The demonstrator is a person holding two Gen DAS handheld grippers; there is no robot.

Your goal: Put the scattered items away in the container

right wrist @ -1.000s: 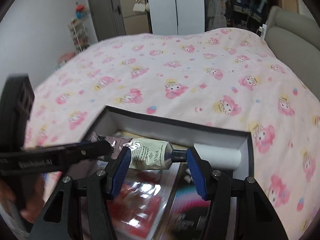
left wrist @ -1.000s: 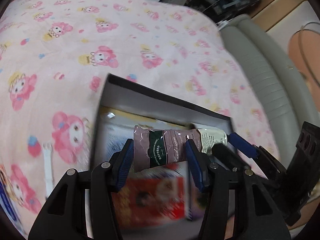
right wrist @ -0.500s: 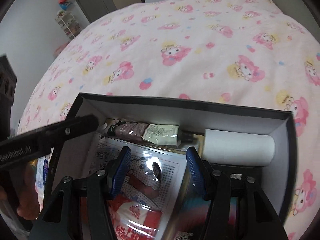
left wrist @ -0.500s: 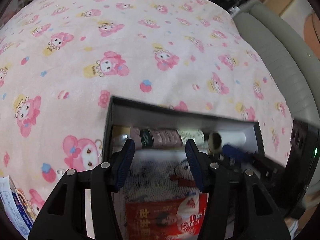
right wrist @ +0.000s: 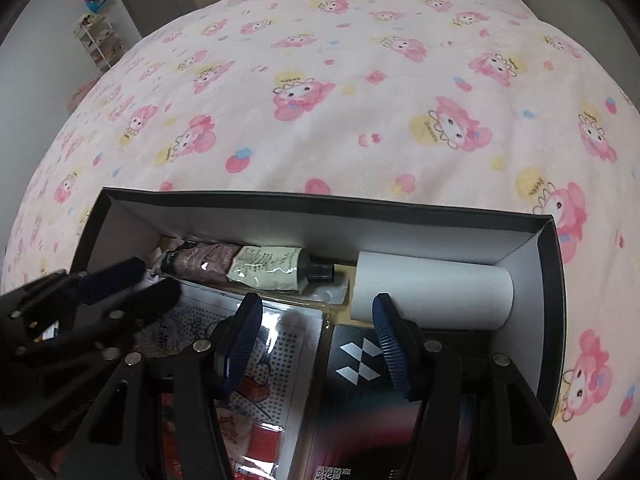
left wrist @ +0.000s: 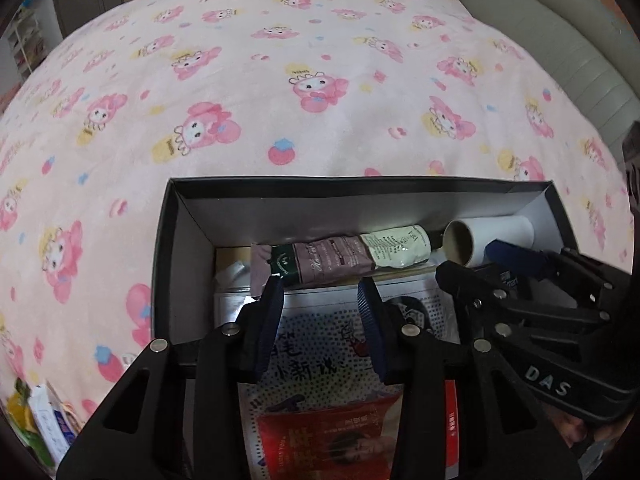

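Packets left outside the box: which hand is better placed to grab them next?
Left, probably. The packets lie on the blanket outside the box's left wall, nearest the left gripper; the right gripper is by the white roll. Both are open, empty.

Small packets point(left wrist: 36, 420) at 8 o'clock are cut off; the box point(right wrist: 552, 320) near wall lies under both grippers.

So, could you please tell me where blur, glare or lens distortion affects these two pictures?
Left wrist view: sharp overall, fisheye bulges the pink cartoon-print blanket, dark vignette at the corners. Right wrist view: the left gripper at the left edge is smeared, apparently by motion; small glare spots sit on the mauve-and-cream squeeze tube and the clear plastic sleeve; the black cardboard box rim curves.
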